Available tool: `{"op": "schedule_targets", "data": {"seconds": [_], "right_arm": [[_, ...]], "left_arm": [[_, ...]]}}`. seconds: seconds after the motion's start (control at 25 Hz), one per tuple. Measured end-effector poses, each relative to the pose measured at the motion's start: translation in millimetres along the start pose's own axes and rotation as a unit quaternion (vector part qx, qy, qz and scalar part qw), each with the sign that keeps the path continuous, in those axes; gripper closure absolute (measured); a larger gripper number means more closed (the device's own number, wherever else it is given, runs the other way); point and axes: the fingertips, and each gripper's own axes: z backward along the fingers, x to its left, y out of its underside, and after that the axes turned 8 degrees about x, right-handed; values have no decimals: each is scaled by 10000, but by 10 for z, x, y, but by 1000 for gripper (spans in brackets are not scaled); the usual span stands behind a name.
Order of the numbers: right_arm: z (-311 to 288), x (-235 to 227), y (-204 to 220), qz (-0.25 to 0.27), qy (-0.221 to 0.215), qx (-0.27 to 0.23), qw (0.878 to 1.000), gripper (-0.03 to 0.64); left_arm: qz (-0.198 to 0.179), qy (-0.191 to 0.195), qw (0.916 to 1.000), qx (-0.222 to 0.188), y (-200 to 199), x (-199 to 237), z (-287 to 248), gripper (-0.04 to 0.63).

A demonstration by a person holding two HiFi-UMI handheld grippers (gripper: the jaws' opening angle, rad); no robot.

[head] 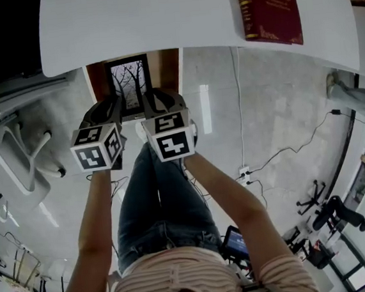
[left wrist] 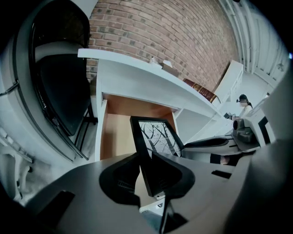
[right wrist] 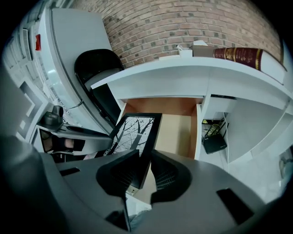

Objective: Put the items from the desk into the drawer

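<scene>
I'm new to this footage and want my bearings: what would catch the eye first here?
A black-framed picture of bare trees, clamped on either side by the left gripper and right gripper, hangs above the open wood-lined drawer. A dark red hardcover book lies on the white desk.

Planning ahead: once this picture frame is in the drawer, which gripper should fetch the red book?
Right. The red book lies at the right end of the desk, on the side of the right gripper, farther from the left gripper. Both clamp the picture frame.

Black picture frame [head: 128, 83], above open drawer [head: 170, 69]
</scene>
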Motion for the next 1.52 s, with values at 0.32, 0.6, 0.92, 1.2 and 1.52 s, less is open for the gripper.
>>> {"op": "schedule_targets", "data": {"seconds": [0.32,0.6,0.92,1.2,1.52], "right_arm": [[-362,-167,-89,14,22,93,10000,529],[-649,-325,-24,-72,55,178,9998,529],[-826,-381,-46,-67,141,91,9998,529],[-910,-441,-7,-98,253,16,9996,529],[-1081,-518,10,-154,339,83,9993,529]], "left_arm": [[160,-63,9998,96,-80,184,-377,511],[146,-68,9997,171,-42,268,-688,511],[54,-4,10000,-50,-116,344,-845,511],[-32,0,10000,-4,-77,369,-949,511],[-2,3,10000,55,-122,447,-1105,511]]}}
